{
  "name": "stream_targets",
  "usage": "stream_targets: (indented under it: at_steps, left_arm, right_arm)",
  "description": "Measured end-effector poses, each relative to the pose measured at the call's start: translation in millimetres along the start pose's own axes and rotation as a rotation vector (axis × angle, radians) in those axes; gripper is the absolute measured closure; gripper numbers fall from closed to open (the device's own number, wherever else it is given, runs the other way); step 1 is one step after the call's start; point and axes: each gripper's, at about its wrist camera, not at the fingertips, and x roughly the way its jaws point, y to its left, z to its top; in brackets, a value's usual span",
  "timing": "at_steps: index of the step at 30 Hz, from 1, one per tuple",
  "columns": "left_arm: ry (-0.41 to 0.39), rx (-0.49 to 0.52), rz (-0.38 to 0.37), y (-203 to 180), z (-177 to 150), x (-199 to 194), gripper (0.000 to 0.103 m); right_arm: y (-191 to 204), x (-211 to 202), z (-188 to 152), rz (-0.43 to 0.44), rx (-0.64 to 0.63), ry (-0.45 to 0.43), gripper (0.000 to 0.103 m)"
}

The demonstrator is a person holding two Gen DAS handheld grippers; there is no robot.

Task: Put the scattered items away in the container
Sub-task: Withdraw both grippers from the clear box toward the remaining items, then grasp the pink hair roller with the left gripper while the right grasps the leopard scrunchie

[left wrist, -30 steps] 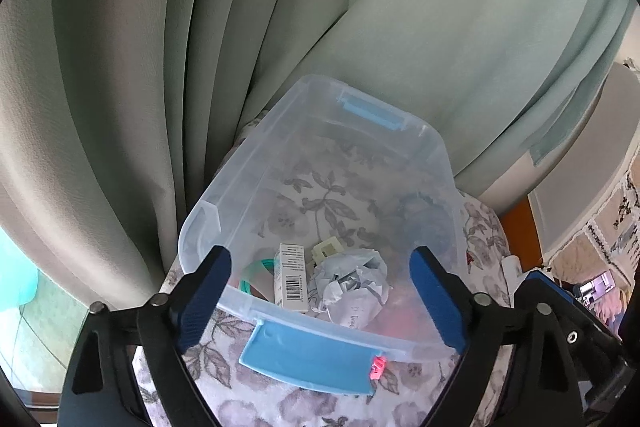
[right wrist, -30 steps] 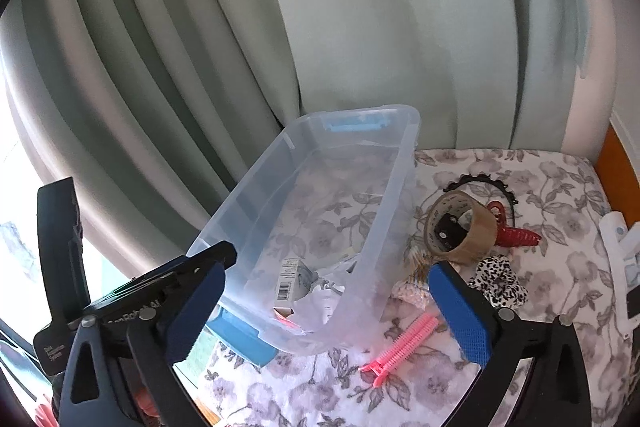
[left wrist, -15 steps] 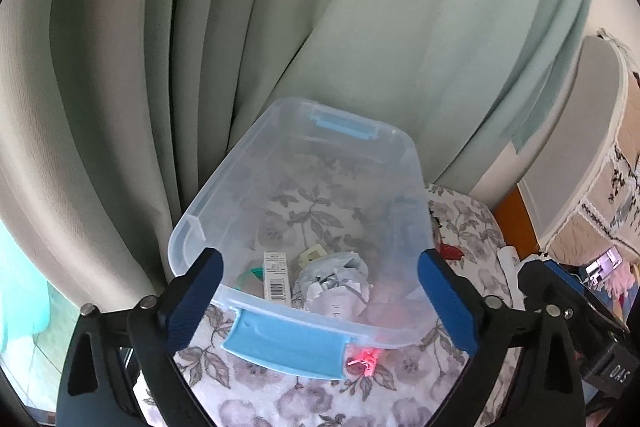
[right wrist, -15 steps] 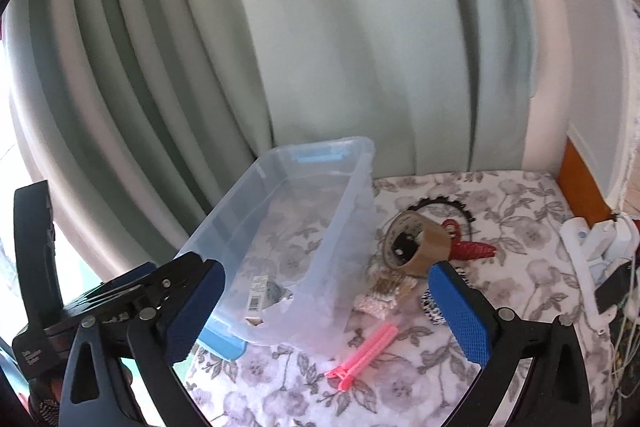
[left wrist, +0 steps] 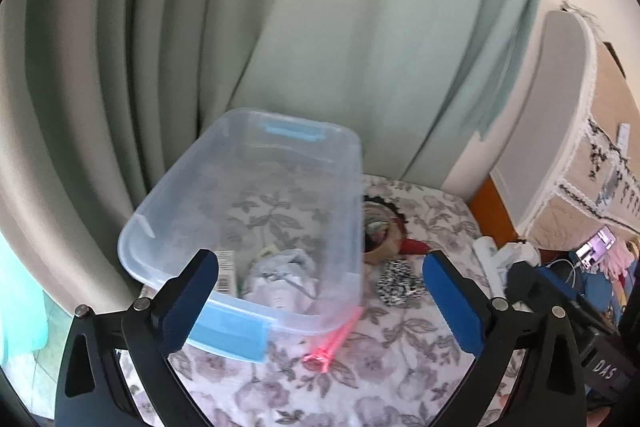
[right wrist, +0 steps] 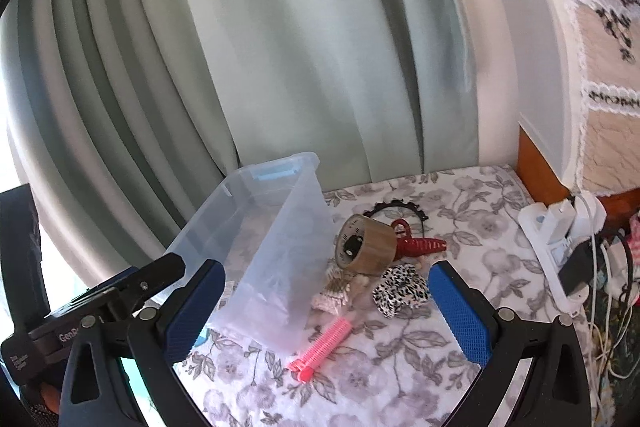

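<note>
A clear plastic bin (left wrist: 348,187) with blue latches stands on the floral cloth and holds a barcoded box (left wrist: 226,269) and a crumpled white bag (left wrist: 280,275). Right of the bin (right wrist: 296,227) lie a pink hair roller (right wrist: 322,343), a brown tape roll (right wrist: 366,245), a red hair claw (right wrist: 420,247), a spotted scrunchie (right wrist: 400,291), a beaded clip (right wrist: 336,291) and a black headband (right wrist: 400,207). My left gripper (left wrist: 320,267) hovers over the bin's near end, its jaws opening with nothing between them. My right gripper (right wrist: 326,271) is open above the scattered items.
Green curtains (right wrist: 280,47) hang close behind the bin. A white power strip (right wrist: 556,239) with plugs and cables lies at the right edge. The left gripper's body (right wrist: 120,291) shows at the lower left of the right wrist view.
Both grippers have swung to the right. The bin has slid left in both views, and the tape roll and scrunchie have come into the left wrist view. The left jaws stand slightly wider.
</note>
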Motion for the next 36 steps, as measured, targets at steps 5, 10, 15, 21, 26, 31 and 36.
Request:
stream_targets:
  at_steps: [5,10,15,21,26,31,36]
  left_arm:
    - [0.007,0.034,-0.025,-24.1,-8.1,0.0,0.001]
    - [0.045,0.049,-0.045,-38.9,-23.3,9.2,0.001]
    - [0.095,0.088,-0.076,-54.3,-45.4,23.7,0.001]
    - [0.176,0.115,-0.085,-66.9,-69.0,46.7,0.001]
    - [0.217,0.174,-0.026,-75.7,-81.8,62.4,0.001]
    - [0.247,0.156,-0.028,-73.2,-88.5,77.5,0.001]
    - [0.262,0.163,0.025,-73.4,-91.8,92.6,0.001]
  right_arm:
    - [-21.8,-9.3,-6.7,0.004,0.035,0.007,0.000]
    - [-43.6,-15.8,-14.7,-0.006,0.048,0.025,0.000]
    - [-68.4,-12.4,-27.8,-0.015,0.074,0.089,0.000]
    - [-92.2,-5.0,-45.9,-0.022,0.098,0.163,0.000]
    - [-104.7,5.6,-55.1,-0.030,0.111,0.199,0.000]
    - [-114.8,17.2,-59.1,-0.033,0.139,0.229,0.000]
    - [-119.9,30.1,-63.3,-0.033,0.147,0.263,0.000]
